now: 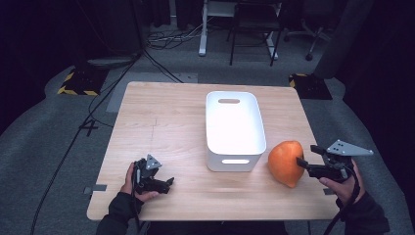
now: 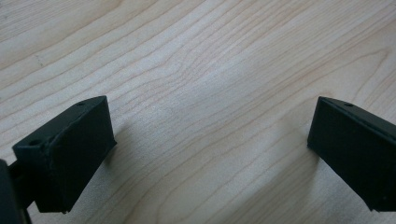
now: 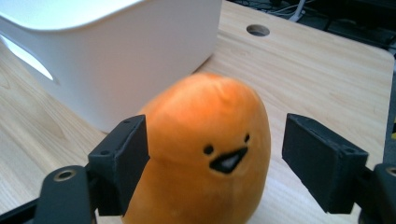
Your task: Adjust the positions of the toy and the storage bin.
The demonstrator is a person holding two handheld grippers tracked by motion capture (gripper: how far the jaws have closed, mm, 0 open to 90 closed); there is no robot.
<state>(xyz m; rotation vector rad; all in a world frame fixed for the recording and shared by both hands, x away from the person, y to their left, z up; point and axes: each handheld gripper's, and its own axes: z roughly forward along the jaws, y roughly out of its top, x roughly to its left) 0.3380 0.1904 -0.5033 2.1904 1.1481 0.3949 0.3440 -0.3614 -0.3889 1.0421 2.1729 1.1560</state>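
On the left near the front edge of the wooden worktop [image 1: 166,117], the left gripper [image 1: 164,183] rests low in the person's left hand [image 1: 133,182]. In the left gripper view its fingers [image 2: 70,154] stand wide apart over bare wood, holding nothing. At the middle sits a white bin [image 1: 235,128], empty, with handle slots at both ends. Just right of the bin's near corner stands an orange plush toy [image 1: 285,163] with a small printed face. The right gripper [image 1: 299,163], held in the right hand [image 1: 342,186], reaches it from the right; its fingers [image 3: 123,158] are spread on either side of the toy, one close against it, the other apart from it.
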